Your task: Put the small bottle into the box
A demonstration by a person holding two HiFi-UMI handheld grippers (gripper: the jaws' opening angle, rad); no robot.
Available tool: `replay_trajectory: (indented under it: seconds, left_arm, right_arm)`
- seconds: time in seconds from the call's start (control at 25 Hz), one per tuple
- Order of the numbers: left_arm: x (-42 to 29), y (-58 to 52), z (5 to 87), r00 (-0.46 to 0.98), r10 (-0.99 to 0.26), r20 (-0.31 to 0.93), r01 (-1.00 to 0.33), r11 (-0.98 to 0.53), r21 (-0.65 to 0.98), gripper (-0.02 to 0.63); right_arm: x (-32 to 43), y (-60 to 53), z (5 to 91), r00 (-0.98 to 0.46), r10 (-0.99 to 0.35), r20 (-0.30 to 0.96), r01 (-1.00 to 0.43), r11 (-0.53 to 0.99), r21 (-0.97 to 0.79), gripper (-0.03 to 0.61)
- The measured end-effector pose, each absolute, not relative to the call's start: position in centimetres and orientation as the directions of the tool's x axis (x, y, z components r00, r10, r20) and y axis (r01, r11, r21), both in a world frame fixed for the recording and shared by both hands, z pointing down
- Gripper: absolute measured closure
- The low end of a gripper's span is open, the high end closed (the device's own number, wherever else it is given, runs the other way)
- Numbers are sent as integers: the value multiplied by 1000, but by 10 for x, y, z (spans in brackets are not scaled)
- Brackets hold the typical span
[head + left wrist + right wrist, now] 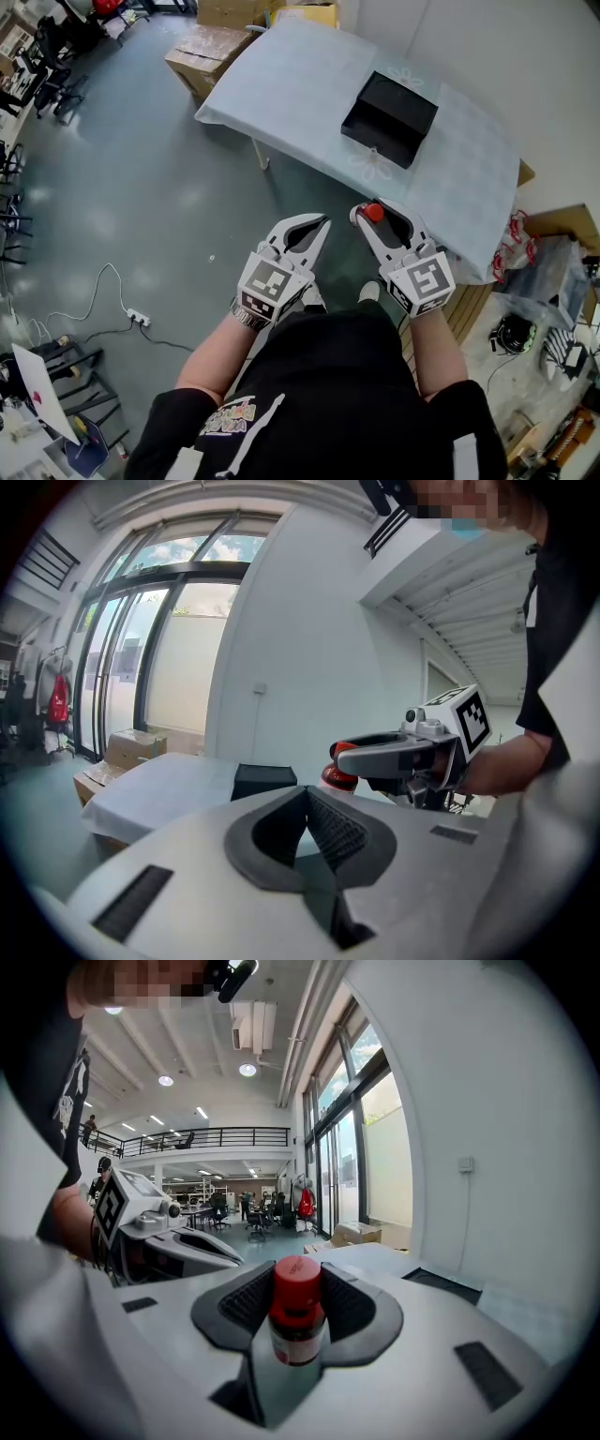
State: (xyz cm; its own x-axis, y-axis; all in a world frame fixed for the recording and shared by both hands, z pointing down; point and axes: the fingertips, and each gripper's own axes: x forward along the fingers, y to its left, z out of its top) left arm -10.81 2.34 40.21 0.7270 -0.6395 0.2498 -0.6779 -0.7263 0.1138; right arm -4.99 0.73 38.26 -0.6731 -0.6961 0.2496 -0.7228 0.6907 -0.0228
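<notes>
Two grippers side by side, right gripper (371,212) clamped on red-capped small bottle (296,1319), left gripper (322,223) closed, empty, black box (389,118) on table (281,84) ahead.

Standing, the person is holding the left gripper (319,225) and the right gripper (375,212) side by side ahead of the torso, bare forearms (214,361) reaching forward. The left jaws are meeting with nothing between them; the right jaws are clamping a red-capped small bottle (297,1312).
</notes>
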Motion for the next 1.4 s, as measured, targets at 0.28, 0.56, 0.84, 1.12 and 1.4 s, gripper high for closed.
replay_trajectory:
  seconds: [0.28,0.56,0.84,1.12,1.4]
  left_arm:
    - [-120,5,408,716,-652,251,-692,-710,128,606]
    - [-108,-29,415,699,-666,260,-710,-691,136,606]
    - [-82,-82,424,677,-679,284,-730,-666,150,606]
    - [-51,-135,440,662,-686,303,-746,-643,173,606]
    - [-29,-182,461,642,-694,327,-765,-613,200,606]
  right_arm:
    - [-65,-14,388,-685,-682,256,-711,703,-29,423]
    - [-55,-52,397,-700,-662,267,-694,719,-40,423]
    - [-29,-113,408,-717,-636,285,-675,736,-56,423]
    - [5,-177,433,-717,-617,325,-670,738,-76,423]
    - [27,-233,466,-722,-585,370,-655,750,-92,423]
